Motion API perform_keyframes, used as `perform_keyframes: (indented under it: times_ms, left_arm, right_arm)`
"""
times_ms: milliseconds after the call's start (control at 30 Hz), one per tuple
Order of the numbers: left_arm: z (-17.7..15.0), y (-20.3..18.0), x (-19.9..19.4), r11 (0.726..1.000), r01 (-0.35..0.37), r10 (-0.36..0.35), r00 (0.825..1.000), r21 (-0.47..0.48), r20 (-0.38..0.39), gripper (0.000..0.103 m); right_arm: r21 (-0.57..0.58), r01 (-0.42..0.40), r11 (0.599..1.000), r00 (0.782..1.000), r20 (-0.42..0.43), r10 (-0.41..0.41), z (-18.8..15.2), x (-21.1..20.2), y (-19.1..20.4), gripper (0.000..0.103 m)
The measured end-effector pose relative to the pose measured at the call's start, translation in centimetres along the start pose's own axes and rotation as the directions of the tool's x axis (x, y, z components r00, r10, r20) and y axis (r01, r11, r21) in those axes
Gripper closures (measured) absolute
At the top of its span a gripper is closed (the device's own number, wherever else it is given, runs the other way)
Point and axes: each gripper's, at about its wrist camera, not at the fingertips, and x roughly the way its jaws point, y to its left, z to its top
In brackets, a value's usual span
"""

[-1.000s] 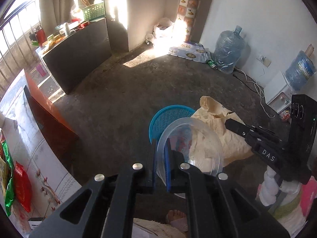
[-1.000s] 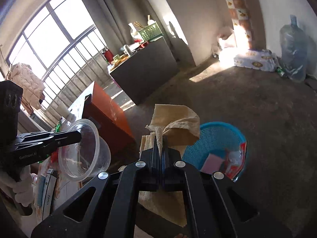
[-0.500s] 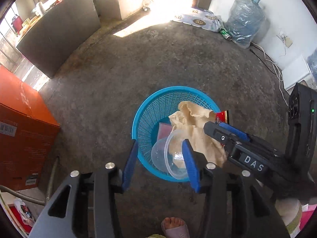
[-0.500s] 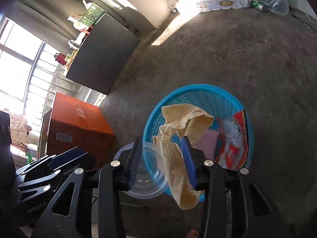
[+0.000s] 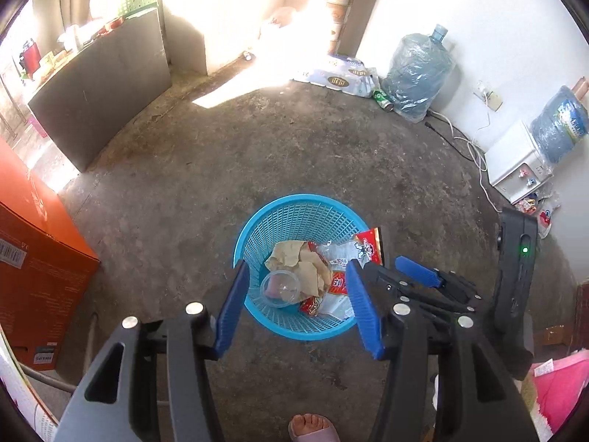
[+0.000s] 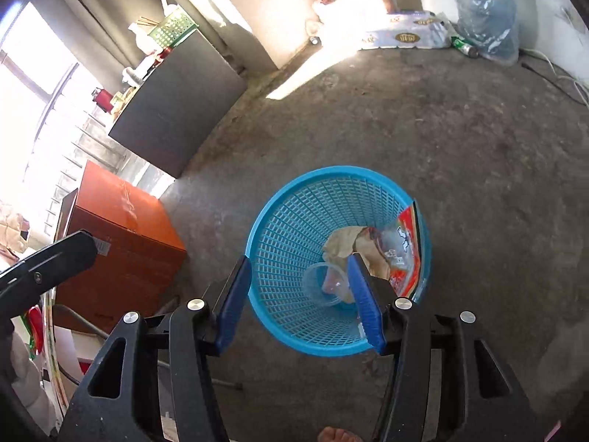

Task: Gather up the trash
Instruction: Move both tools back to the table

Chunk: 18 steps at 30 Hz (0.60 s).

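Both grippers, left (image 5: 296,305) and right (image 6: 300,300), opening, empty, above the round blue plastic mesh basket (image 5: 257,228); clear plastic cup (image 5: 280,288) and crumpled brown paper (image 5: 294,258) inside. Lift straight up, clear of the rim.

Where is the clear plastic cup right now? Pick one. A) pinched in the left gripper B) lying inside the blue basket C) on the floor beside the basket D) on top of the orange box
B: the clear plastic cup lies inside the blue basket next to the crumpled brown paper, and nothing is between the jaws of the left gripper, which are opening above it.
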Motion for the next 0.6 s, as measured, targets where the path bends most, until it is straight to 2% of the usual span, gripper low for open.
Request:
perform_keyframes:
  times_ms: [100, 300, 400, 500, 600]
  left_arm:
    - [-1.1, 0.8, -4.6, 0.998, 0.049, -0.051, 0.996, 0.036, 0.067, 0.05]
    - [-5.1, 3.7, -14.8, 0.993, 0.095, -0.104, 0.984, 0.062, 0.147, 0.05]
    - [-8.4, 6.0, -20.5, 0.994, 0.111, -0.114, 0.969, 0.025, 0.22, 0.05]
    - [-12.7, 8.6, -26.0, 0.994, 0.103, -0.084, 0.948, -0.047, 0.308, 0.047]
    - [-18.0, 11.1, -30.6, 0.99, 0.043, 0.012, 0.919, -0.132, 0.393, 0.044]
  right_arm:
    - [-0.017, -0.017, 1.0, 0.998, 0.053, 0.018, -1.3, -2.7, 1.1, 0.038]
    - [-0.072, -0.101, 0.992, 0.99, 0.087, 0.107, -4.9, -8.5, 4.2, 0.037]
    - [-0.122, -0.143, 0.982, 0.986, 0.065, 0.152, -6.8, -10.8, 6.2, 0.037]
    - [-0.173, -0.2, 0.964, 0.978, 0.024, 0.207, -8.8, -12.5, 8.0, 0.037]
    - [-0.224, -0.25, 0.942, 0.968, -0.039, 0.248, -10.5, -13.2, 10.0, 0.037]
